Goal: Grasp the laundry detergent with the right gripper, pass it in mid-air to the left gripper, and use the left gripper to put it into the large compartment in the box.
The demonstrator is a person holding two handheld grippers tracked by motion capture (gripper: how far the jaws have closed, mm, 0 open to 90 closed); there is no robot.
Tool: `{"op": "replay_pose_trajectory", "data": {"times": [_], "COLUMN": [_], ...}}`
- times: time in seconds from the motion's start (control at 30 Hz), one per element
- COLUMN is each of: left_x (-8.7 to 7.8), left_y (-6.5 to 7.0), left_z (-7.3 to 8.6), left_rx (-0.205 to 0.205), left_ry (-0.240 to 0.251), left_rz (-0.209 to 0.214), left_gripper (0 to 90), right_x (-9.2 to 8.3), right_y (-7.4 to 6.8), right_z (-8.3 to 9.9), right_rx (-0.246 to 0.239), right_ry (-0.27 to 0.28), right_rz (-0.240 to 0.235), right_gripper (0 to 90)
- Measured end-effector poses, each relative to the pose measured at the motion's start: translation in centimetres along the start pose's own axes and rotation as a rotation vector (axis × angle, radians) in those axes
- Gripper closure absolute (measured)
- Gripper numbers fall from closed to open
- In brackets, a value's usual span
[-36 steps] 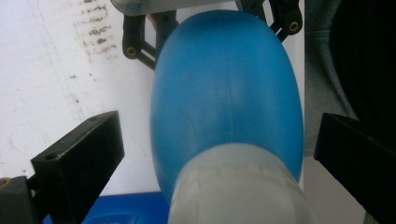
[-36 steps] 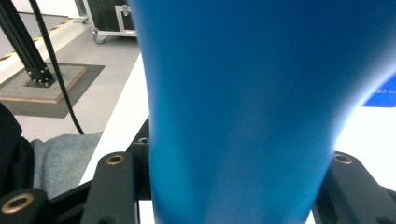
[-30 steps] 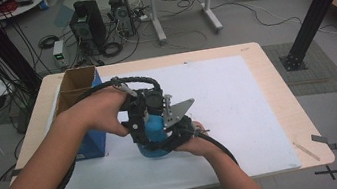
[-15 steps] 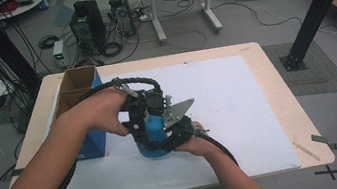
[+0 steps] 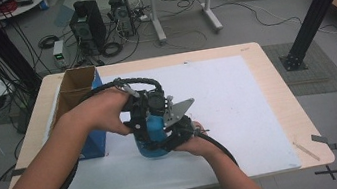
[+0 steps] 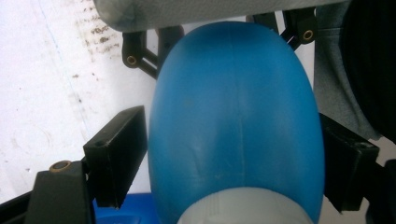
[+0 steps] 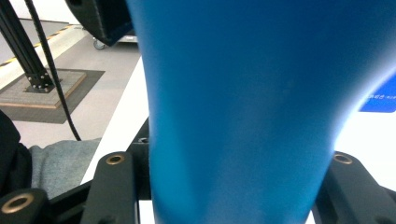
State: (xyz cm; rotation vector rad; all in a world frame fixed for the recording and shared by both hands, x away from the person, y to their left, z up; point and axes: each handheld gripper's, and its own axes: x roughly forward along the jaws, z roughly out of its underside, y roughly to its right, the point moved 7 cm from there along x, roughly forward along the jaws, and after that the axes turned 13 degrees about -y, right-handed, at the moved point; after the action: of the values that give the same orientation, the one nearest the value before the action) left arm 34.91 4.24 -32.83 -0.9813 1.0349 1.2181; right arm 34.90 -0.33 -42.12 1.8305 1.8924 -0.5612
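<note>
Closely observed, the right gripper [image 7: 233, 186] has its two black jaws clamped on the lower body of a blue bottle [image 5: 155, 139], pads pressed to either flank, at its tightest hold. The left gripper [image 6: 229, 158] straddles the bottle's upper, rounded shoulder; its jaws have just been closing, and both black pads now sit against the blue sides, the left one [image 6: 116, 154] flush with the surface. Whether they press firmly I cannot tell.

The bottle stands with its long axis roughly upright on the white mat [image 5: 237, 94], base down, near the middle of the table's [image 5: 272, 58] near half, slightly left of centre. In the left gripper view a pale grey collar or cap [image 6: 243, 207] sits at the bottom edge, cut off by the frame, so its form cannot be judged.

From the high view both grippers and the person's hands cover most of the bottle; only a patch of blue shows between them, and the base is largely hidden. The grey three-cornered plate [image 5: 179, 110] juts to the right above it.

An open cardboard box with blue sides [image 5: 77, 88] stands just left of the hands, its lower part masked by the left forearm [image 5: 64, 155].
</note>
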Motion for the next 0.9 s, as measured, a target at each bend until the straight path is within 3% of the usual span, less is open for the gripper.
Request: {"op": "replay_pose_trajectory", "data": {"times": [0.73, 0.8, 0.9], "left_x": [0.09, 0.03, 0.12], "left_y": [0.00, 0.09, 0.16], "left_z": [0.12, 0.14, 0.16], "left_rx": [-0.007, -0.005, -0.014], "left_ry": [-0.003, -0.011, -0.039], "left_rz": [-0.012, -0.007, -0.012], "left_gripper": [29.5, 37.4, 38.2], "right_x": [0.18, 0.22, 0.24], "right_y": [0.13, 0.10, 0.08], "right_z": [-0.03, -0.04, -0.02], "right_rx": [0.005, 0.004, 0.009], "right_ry": [0.009, 0.010, 0.003], "right_rz": [0.004, 0.003, -0.001], "right_gripper": [45.2, 45.3, 45.3]}}
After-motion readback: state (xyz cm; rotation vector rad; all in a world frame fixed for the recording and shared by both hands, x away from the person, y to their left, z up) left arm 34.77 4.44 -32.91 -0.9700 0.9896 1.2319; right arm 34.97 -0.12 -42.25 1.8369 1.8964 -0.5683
